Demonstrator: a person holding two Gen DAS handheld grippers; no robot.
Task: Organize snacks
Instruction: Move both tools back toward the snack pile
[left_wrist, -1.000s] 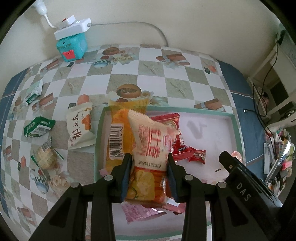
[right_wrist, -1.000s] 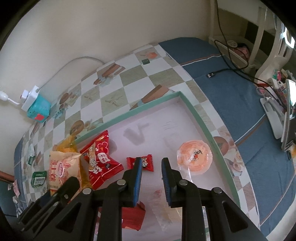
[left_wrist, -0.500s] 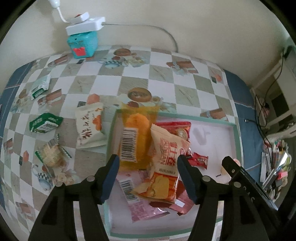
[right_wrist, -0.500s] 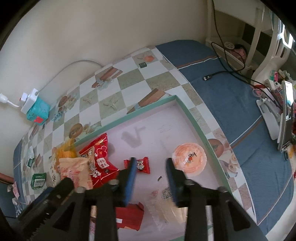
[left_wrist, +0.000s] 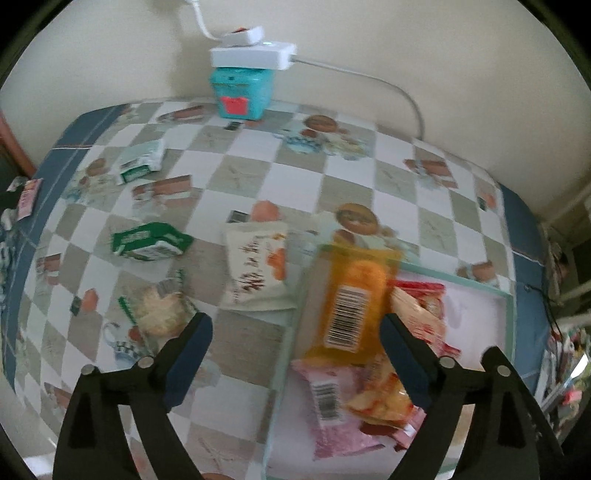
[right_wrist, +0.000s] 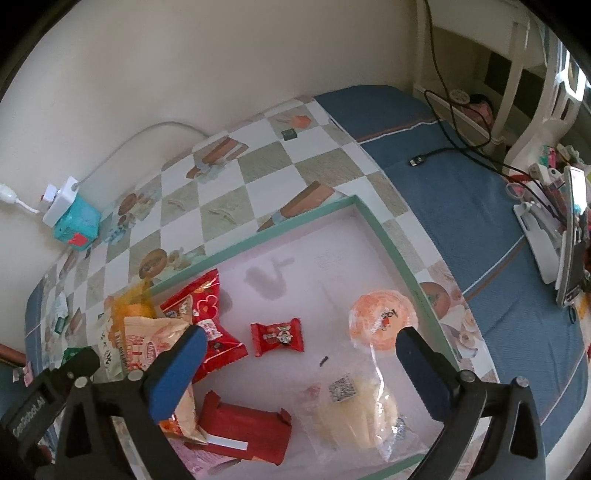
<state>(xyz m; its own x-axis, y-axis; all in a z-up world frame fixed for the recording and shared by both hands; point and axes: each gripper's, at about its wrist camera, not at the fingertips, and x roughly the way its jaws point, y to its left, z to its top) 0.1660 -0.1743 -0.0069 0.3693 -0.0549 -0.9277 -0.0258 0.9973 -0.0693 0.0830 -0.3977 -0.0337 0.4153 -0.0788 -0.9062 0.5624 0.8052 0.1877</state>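
Orange-and-cream, the snack bag that the left gripper pinched a second ago now lies loose in the tray at its left edge, both grippers spread wide and empty, so the white packet outside seems next.

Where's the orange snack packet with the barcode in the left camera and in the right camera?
Left wrist: orange packet right of centre, leaning over the tray's left rim.
Right wrist: orange packet at the left, mostly hidden behind other packets.
Shared landmark: teal box against the wall.
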